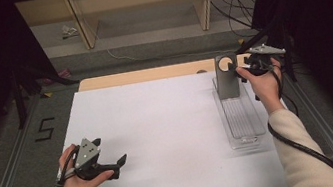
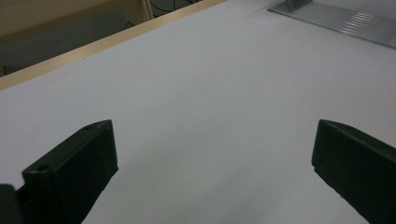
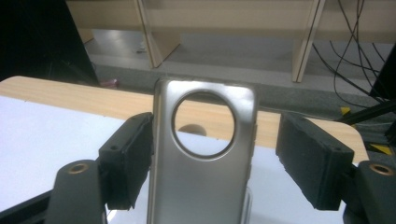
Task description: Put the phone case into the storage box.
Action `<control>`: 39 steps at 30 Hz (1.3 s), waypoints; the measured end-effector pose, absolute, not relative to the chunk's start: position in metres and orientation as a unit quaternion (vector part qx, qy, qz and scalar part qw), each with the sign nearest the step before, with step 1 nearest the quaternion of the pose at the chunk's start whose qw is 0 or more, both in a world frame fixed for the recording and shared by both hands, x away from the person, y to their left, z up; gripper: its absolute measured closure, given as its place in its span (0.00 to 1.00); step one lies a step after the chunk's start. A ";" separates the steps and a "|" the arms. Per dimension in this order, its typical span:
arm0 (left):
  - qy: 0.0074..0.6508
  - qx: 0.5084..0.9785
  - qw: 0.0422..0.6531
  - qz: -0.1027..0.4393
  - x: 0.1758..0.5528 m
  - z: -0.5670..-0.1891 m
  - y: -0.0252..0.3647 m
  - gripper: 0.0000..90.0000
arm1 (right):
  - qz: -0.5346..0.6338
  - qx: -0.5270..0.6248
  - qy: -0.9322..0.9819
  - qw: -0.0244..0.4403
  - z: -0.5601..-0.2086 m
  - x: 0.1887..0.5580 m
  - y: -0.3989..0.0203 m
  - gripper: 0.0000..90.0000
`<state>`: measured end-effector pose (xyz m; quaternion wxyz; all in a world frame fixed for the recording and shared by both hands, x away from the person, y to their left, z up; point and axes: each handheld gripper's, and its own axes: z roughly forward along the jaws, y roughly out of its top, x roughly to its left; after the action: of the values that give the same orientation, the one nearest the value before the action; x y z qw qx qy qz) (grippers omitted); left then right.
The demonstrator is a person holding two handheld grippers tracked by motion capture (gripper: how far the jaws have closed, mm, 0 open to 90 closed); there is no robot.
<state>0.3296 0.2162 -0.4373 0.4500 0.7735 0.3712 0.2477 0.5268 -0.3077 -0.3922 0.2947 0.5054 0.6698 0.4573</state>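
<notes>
- here's the piece in play: a silvery grey metal phone back cover with a big round camera hole (image 3: 201,158), standing upright at the far end of a clear ribbed plastic tray (image 1: 243,121), on the right side of the white worktop (image 1: 161,140).
- right tool (image 3: 215,154) is straddling it, jaws apart; one pad looks right against the cover's edge, the other stands clear with a visible gap, so there's no grip yet.
- to do this well, i'd say centre the cover between the pads, squeeze on the two long edges below the hole, and keep the cover upright so it doesn't tip or twist off the tray.
- left tool (image 1: 100,166) rests in the hand low on the near left, jaws wide open, nothing between them, well apart from the tray.
- room to move: broad bare worktop to the left; the far wooden edge (image 1: 146,75) sits just behind the cover and the right edge is near, so lifting up and drawing leftward looks safest.
</notes>
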 end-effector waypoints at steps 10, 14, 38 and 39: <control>0.371 0.773 0.451 0.247 0.329 -0.437 0.216 0.00 | 0.455 0.499 0.678 0.290 -0.395 0.519 -0.305 0.31; 0.372 0.773 0.450 0.247 0.330 -0.437 0.215 0.00 | 0.453 0.499 0.679 0.290 -0.396 0.516 -0.304 0.30; 0.370 0.774 0.450 0.248 0.329 -0.437 0.215 0.00 | 0.450 0.486 0.690 0.293 -0.390 0.494 -0.303 0.25; 0.370 0.774 0.451 0.247 0.329 -0.437 0.215 0.00 | 0.450 0.485 0.690 0.293 -0.390 0.493 -0.304 0.26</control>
<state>0.3293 0.2150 -0.4369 0.4506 0.7739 0.3698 0.2474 0.4931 -0.3036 -0.3897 0.2929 0.4853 0.6899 0.4503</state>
